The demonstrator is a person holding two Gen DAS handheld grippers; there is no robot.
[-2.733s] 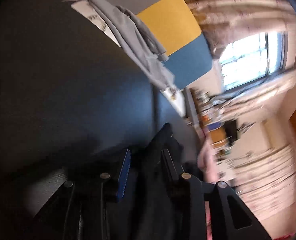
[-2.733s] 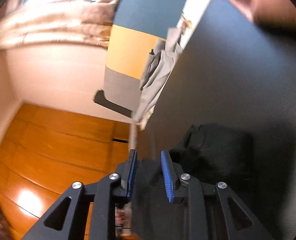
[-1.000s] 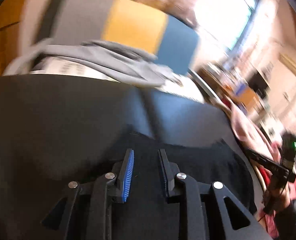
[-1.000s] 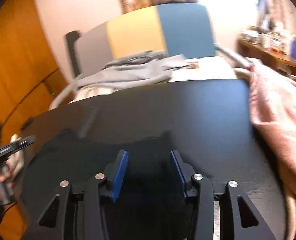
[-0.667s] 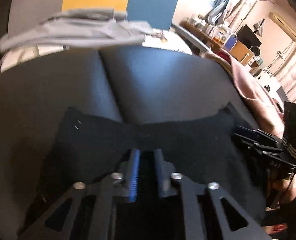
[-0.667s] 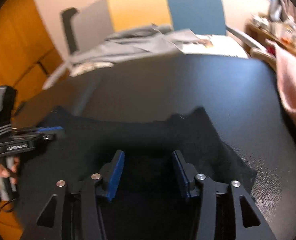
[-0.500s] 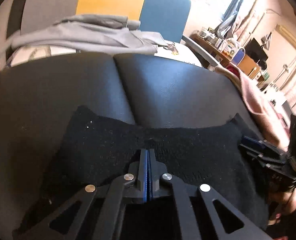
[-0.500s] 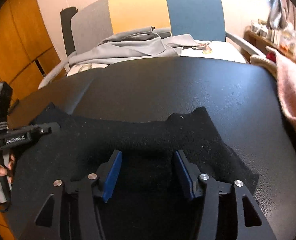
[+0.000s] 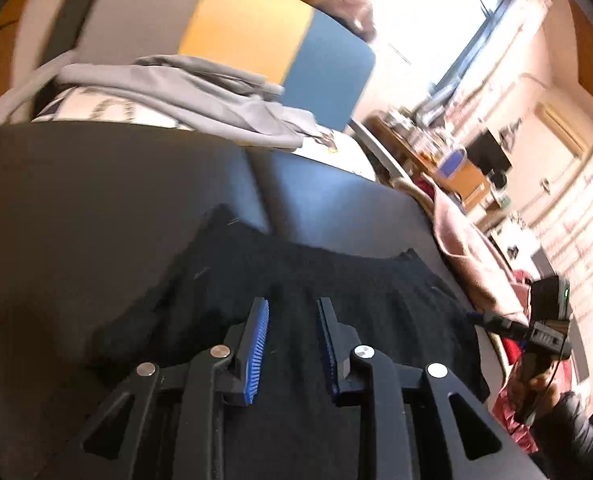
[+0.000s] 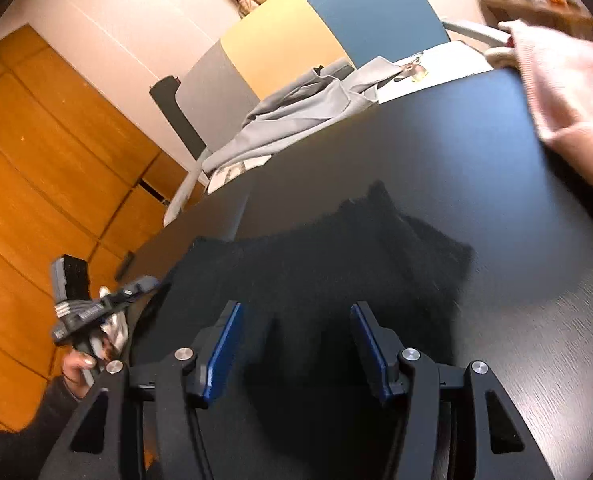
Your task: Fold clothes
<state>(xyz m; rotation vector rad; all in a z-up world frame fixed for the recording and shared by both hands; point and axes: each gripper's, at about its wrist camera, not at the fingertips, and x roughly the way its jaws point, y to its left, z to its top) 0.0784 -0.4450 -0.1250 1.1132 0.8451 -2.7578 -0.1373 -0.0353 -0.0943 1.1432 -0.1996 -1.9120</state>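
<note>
Both grippers hang over the black garment (image 9: 304, 280), which lies spread flat on my dark table (image 9: 76, 200), toward its near edge. My left gripper (image 9: 292, 320) has its blue-padded jaws a modest way apart and opening at this moment; the cloth lies beneath them, nothing pinched between the pads that I can see. My right gripper (image 10: 294, 332) stands spread wider, fingers apart over the garment's near part, and its pads are not pressed on anything either. In the right wrist view the garment's far edge shows a dip between two raised corners, the right-hand corner reaching toward the middle of the table. The left gripper also shows in that view off the table's left edge, held in a hand (image 10: 78, 364) with a dark sleeve — and the right gripper likewise appears in the left wrist view off the right edge. A pink cloth (image 10: 568, 92) drapes over the table's far right corner. Beyond the far edge stands a chair (image 10: 296, 52) with a grey, yellow and blue back, and a grey garment (image 10: 296, 116) lies heaped on its seat. Wooden panelling (image 10: 36, 160) fills the left of the right wrist view.
</note>
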